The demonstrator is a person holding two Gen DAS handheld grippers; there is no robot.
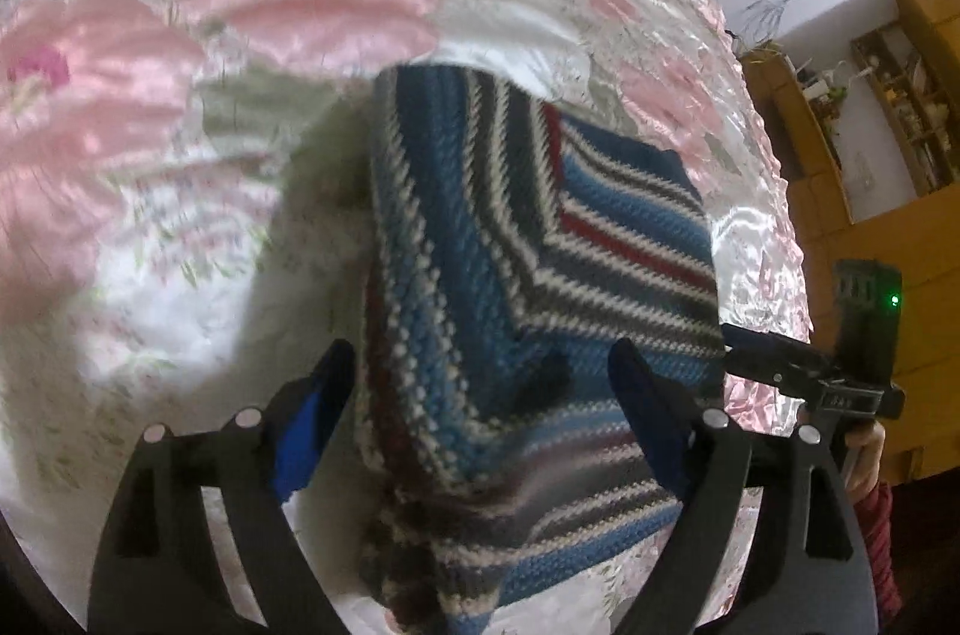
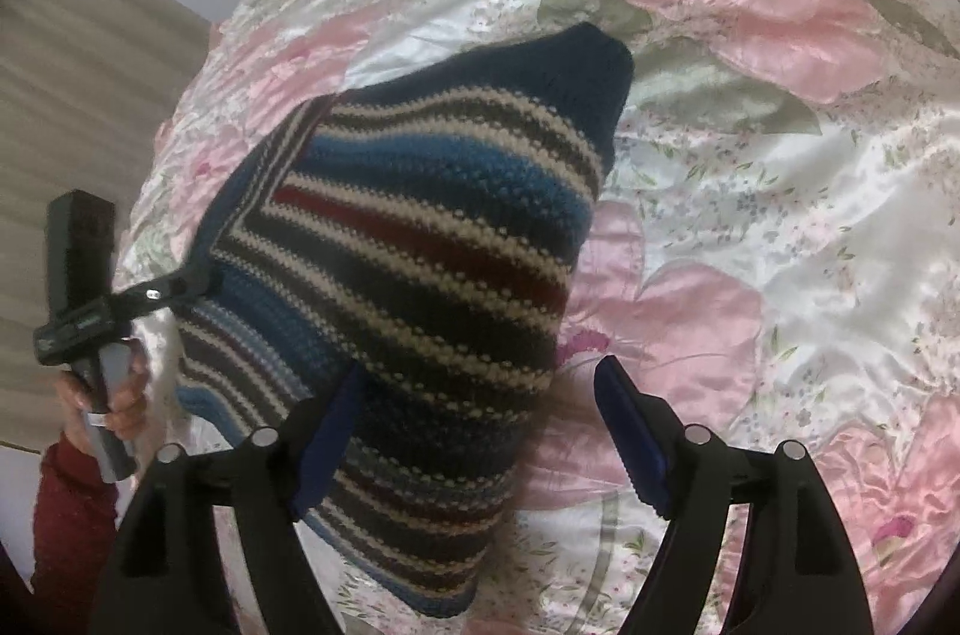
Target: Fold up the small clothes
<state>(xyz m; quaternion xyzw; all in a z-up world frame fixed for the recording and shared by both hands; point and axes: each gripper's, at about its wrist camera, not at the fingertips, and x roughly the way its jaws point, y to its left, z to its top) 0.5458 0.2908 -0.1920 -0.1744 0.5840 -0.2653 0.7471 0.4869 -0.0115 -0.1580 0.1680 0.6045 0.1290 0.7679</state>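
A bedspread [image 1: 240, 5] of shiny satin with large pink flowers and grey-green leaves fills most of both views. At the far right of the left wrist view a yellow shelf unit [image 1: 900, 95] stands against a white wall; at the far left of the right wrist view there is a pale wood-grain panel [image 2: 78, 95].

On the bedspread lies a knitted sweater [image 1: 540, 245], striped in blue, white, grey, dark navy and red. It is partly folded: in the left wrist view the stripes meet at an angle along a diagonal fold, and a bunched part rises near the camera. In the right wrist view one part with a navy cuff [image 2: 588, 65] reaches toward the far side.

The left gripper [image 1: 480, 377] has its jaws wide apart, one blue pad on each side of the raised knit; whether the pads touch it cannot be told. The right gripper [image 2: 474, 389] also stands wide open, its left finger [image 2: 327, 449] against or just in front of the sweater's near edge, its right finger over bare bedspread; it clamps nothing.

Each view shows the other gripper at the sweater's edge, held by a hand [image 2: 114, 395] in a red sleeve [image 2: 66, 527].
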